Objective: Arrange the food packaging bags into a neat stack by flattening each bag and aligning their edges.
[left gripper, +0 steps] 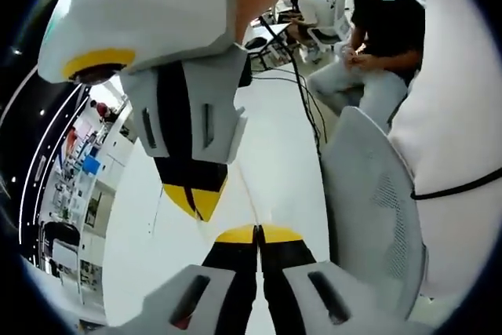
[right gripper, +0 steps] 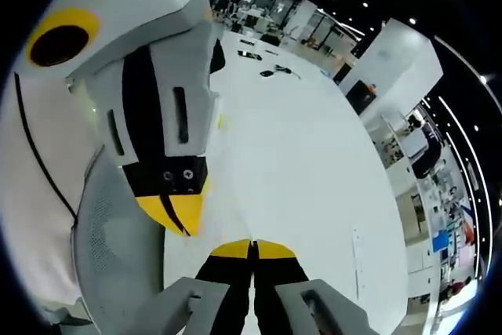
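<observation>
Left gripper [left gripper: 257, 233] and right gripper [right gripper: 252, 247] both clenched on nothing (yellow tips together), above white floor [right gripper: 314, 162].

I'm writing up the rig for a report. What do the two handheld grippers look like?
Both match. The left gripper has pale grey moulded bodies with slot-shaped recesses, black inner jaws and yellow tips. The right gripper has the same grey shells, black jaws and yellow tips. Seen from the other's view, each carries a grey housing with a yellow-ringed round opening, and small screws near the tip.

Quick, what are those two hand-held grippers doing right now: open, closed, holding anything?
Left hand-held gripper: closed, holding nothing.
Right hand-held gripper: closed, holding nothing.
</observation>
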The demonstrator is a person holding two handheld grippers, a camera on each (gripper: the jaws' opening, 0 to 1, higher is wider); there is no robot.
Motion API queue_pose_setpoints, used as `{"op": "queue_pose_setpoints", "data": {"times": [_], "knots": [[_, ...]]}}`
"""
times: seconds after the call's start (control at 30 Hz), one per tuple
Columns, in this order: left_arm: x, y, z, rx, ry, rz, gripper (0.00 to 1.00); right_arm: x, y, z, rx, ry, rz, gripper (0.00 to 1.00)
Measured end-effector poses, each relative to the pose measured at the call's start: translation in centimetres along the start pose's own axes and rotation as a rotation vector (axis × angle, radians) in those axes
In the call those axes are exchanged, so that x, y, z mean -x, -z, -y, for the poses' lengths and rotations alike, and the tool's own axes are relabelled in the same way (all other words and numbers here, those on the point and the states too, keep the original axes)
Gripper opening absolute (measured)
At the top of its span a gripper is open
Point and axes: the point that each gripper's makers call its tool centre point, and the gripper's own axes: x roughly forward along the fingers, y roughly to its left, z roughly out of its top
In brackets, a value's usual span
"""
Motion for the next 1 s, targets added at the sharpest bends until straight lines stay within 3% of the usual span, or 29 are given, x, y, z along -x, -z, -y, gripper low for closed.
{"op": "queue_pose_setpoints", "data": {"times": [0.63, 1.0], "knots": [[0.4, -0.1, 1.9, 0.045, 0.065, 0.017, 0.0, 0.6, 0.5, 1.3, -0.03, 0.048, 0.0, 0.0], [0.5, -0.1, 2.3, 0.06, 0.067, 0.028, 0.0, 0.9, 0.6, 2.1, -0.045, 0.074, 0.004, 0.0]]}}
